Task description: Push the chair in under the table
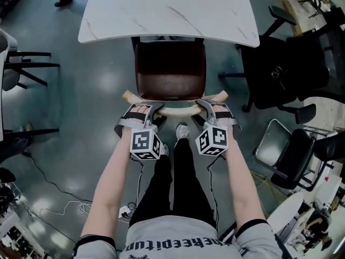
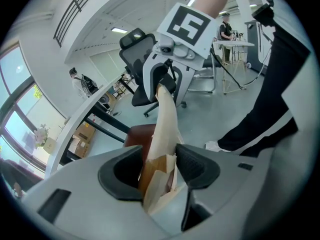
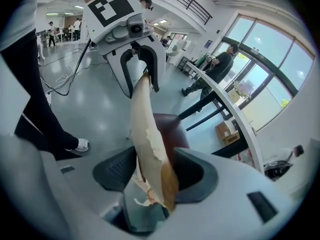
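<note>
- The grey floor is glossy and fills the room around everything else.
- The white marbled counter stands at the top of the head view.
- Black office chairs are crowded together to the right of the counter, well apart from the grippers.
- The chair has a dark brown seat. Its far edge reaches the counter's near edge, and most of the seat is out in the open.
- The person's legs, in black trousers, are just behind the chair, with one pale shoe near the backrest.
- The curved pale wooden backrest runs across between the two grippers, and its surface is chipped and peeling at both ends.
- The left gripper has its jaws clenched on the left end of the backrest, with the wood standing between them.
- The right gripper has its jaws clamped in the same way on the right end.
</note>
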{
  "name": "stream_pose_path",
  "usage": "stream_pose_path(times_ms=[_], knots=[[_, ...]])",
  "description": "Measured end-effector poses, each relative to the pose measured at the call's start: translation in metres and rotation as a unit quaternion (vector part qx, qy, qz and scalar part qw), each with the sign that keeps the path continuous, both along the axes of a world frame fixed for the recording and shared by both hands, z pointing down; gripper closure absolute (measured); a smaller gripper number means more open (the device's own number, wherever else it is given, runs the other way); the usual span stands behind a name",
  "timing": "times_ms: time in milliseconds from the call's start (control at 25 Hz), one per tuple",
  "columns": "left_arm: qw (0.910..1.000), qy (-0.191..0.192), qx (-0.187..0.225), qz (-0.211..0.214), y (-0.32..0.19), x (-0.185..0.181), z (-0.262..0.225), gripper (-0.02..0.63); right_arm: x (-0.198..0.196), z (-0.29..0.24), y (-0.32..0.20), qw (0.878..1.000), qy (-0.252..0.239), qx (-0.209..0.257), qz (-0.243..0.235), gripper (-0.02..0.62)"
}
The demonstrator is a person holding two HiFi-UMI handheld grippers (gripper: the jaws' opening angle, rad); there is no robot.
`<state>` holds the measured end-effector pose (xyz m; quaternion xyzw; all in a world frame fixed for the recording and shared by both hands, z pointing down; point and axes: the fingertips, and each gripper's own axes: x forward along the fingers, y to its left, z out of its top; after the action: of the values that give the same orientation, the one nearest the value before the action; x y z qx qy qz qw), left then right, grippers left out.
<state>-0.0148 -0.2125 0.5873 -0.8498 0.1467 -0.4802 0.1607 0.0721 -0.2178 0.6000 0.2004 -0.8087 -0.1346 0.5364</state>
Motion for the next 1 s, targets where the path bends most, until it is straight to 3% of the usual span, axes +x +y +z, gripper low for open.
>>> stream_pose_path(times_ms=[1000], knots=[[0.9997,-0.008,-0.014,-0.016,-0.019,0.006,0.001,0.390,0.005,-0.001,-0.021,0.999,-0.015,0.020,-0.029,0.357]])
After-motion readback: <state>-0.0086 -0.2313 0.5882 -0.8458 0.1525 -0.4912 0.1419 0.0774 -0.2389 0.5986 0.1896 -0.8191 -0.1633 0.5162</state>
